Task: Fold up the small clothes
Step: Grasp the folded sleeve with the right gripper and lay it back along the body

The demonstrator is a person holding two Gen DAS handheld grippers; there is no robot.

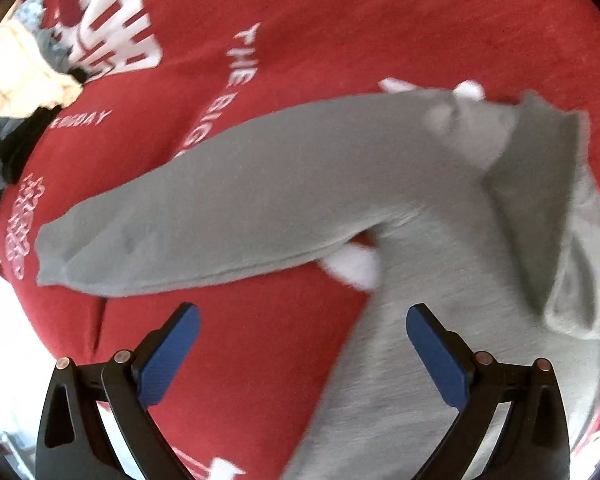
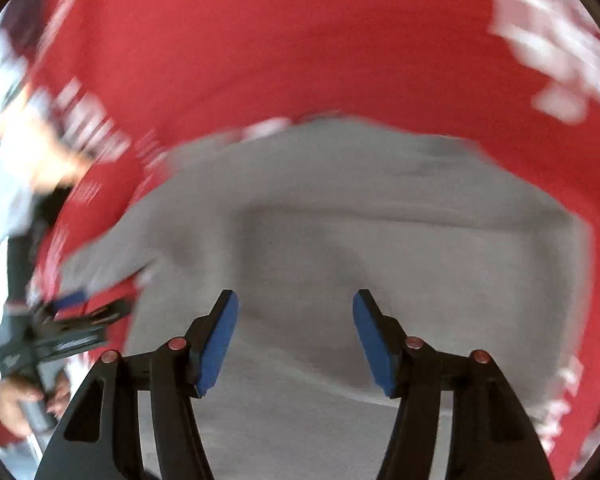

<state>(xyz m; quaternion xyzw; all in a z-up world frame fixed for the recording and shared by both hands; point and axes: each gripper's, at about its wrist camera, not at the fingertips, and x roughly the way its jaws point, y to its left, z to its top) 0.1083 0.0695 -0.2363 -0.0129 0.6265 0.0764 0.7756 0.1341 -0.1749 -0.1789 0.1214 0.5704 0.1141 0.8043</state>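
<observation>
One grey garment (image 1: 284, 196), one red blanket (image 1: 340, 32), two grippers.

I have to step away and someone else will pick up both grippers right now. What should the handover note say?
Left gripper: open, empty, hanging over the edge of the grey garment where it meets the red blanket.
Right gripper: open, nothing between its fingers, above the garment's body.
Garment: lies on the blanket, one long sleeve laid across it, a flap folded over at the far end.
Done: sleeve folded in, as far as the blurred views show.
Left: finish the folds, then take the next piece from the clothes pile.
</observation>
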